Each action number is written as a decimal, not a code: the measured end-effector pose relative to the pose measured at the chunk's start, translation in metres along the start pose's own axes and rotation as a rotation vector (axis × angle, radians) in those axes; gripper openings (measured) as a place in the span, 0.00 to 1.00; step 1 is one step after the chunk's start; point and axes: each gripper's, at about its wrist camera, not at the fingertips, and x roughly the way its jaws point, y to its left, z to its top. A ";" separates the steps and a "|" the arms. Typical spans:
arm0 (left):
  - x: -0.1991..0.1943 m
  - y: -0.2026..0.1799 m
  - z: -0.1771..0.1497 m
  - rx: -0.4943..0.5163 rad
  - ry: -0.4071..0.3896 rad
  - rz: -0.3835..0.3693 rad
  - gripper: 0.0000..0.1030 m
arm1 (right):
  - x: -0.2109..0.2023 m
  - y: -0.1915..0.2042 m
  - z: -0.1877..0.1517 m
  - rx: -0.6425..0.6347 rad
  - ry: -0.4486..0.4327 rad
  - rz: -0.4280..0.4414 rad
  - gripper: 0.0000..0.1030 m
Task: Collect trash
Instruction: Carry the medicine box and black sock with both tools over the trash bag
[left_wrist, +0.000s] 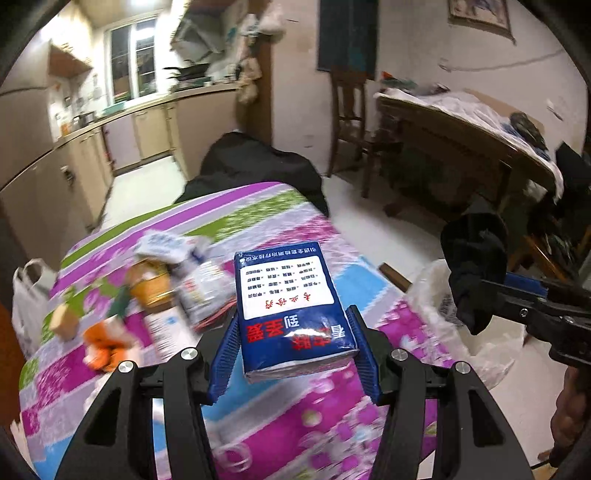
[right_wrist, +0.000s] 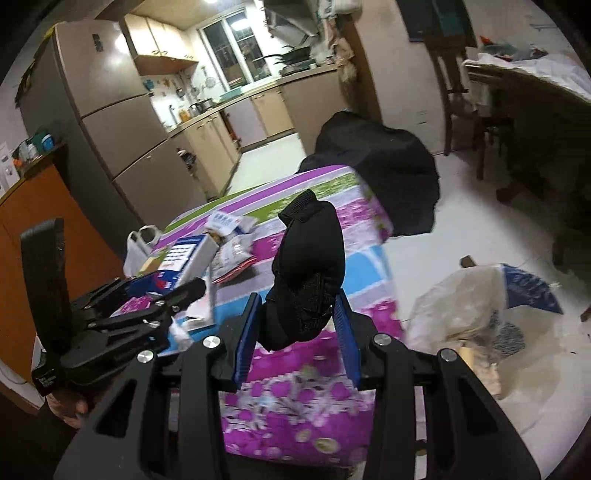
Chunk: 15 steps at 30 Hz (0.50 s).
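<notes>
My left gripper (left_wrist: 293, 332) is shut on a blue tissue pack (left_wrist: 291, 306) with a white label and red characters, held above the flowered purple tablecloth (left_wrist: 314, 424). My right gripper (right_wrist: 299, 317) is shut on a black fabric item (right_wrist: 308, 266) that sticks up between its blue pads. In the left wrist view the right gripper (left_wrist: 476, 291) shows at the right edge with that black fabric (left_wrist: 474, 254). In the right wrist view the left gripper (right_wrist: 162, 288) appears at the left with the tissue pack (right_wrist: 184, 258). A clear plastic bag (right_wrist: 476, 332) lies open on the floor to the right of the table.
More litter lies on the cloth: an orange wrapper (left_wrist: 105, 345), a small brown box (left_wrist: 64, 321), a yellow tub (left_wrist: 153, 282) and paper packets (left_wrist: 199, 284). A white bag (left_wrist: 27, 306) hangs at the table's left. A black-covered bulk (right_wrist: 380, 173) stands behind it; a wooden table (left_wrist: 461, 147) stands at the right.
</notes>
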 end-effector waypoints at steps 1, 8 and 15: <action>0.006 -0.009 0.004 0.015 0.005 -0.009 0.55 | -0.004 -0.005 0.000 0.001 -0.002 -0.012 0.37; 0.045 -0.079 0.026 0.138 0.038 -0.094 0.55 | -0.034 -0.047 0.006 0.002 -0.001 -0.138 0.37; 0.078 -0.148 0.037 0.279 0.068 -0.159 0.55 | -0.055 -0.095 0.010 0.006 0.043 -0.273 0.37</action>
